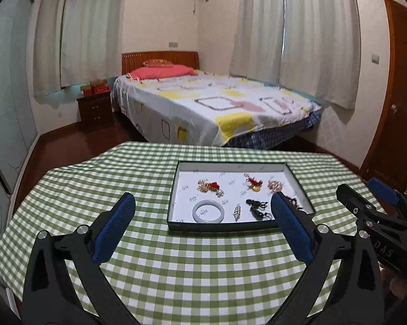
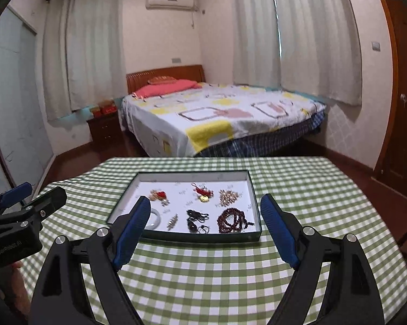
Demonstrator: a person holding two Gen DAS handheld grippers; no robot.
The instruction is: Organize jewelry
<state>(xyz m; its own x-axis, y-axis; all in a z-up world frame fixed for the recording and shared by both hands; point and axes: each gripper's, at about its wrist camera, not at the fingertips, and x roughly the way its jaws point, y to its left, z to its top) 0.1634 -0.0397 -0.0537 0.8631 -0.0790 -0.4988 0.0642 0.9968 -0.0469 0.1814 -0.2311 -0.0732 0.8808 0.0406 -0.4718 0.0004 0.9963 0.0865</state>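
A shallow dark green tray (image 1: 225, 226) (image 2: 198, 237) with a white lining lies on the checked table. In it are a white bangle (image 1: 208, 211), a silver brooch (image 1: 237, 211), a black cord piece (image 2: 196, 219), a dark red bead string (image 2: 232, 220), a red knot with a gold coin (image 2: 202, 192), a gold bead cluster (image 2: 227, 196) and a red-and-gold piece (image 1: 210, 187). My left gripper (image 1: 202, 200) hovers open and empty in front of the tray. My right gripper (image 2: 206, 200) is open and empty too, beside the left one.
The green-and-white tablecloth (image 2: 203, 276) covers the whole table, whose far edge is just behind the tray. Beyond stand a bed (image 1: 217, 103), a dark nightstand (image 1: 95, 108) and a wooden door (image 2: 401, 94) at the right.
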